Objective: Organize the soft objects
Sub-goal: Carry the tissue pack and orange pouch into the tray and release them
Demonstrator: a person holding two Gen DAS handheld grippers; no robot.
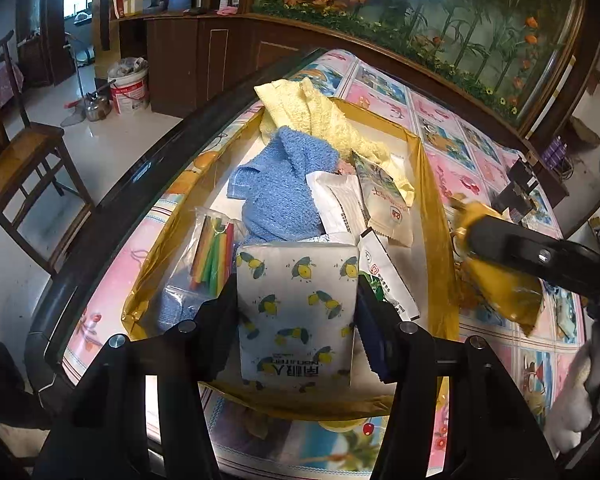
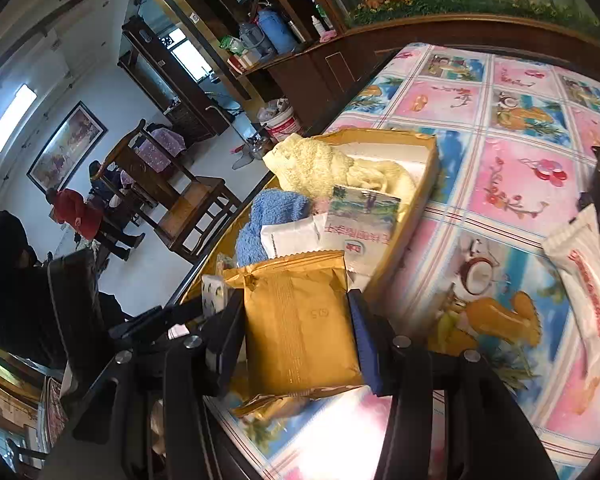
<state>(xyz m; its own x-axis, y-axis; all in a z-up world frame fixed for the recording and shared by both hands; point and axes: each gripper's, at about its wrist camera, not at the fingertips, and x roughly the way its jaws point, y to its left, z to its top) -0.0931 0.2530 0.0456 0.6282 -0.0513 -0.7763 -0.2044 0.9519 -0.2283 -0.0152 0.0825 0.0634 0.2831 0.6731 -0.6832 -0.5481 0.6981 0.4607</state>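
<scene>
Clenched in our left claw (image 1: 297, 312), the lemon-printed white tissue pack (image 1: 298, 300) hangs over the gold-lined cardboard box (image 1: 434, 200), while our right claw (image 2: 296, 332) grips a gold foil packet (image 2: 300, 320) beside it.

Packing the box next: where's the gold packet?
Clamped in the right gripper, the gold packet is above the table, beside the box's right wall.

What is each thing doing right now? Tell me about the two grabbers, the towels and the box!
left gripper: shut on the lemon tissue pack, over the box.
right gripper: shut on the gold packet, beside the box.
blue towel: crumpled, in the box.
yellow towel: crumpled, draped over the box's far end.
box: open, filled.
white packet: lying on the table, outside the box.
</scene>
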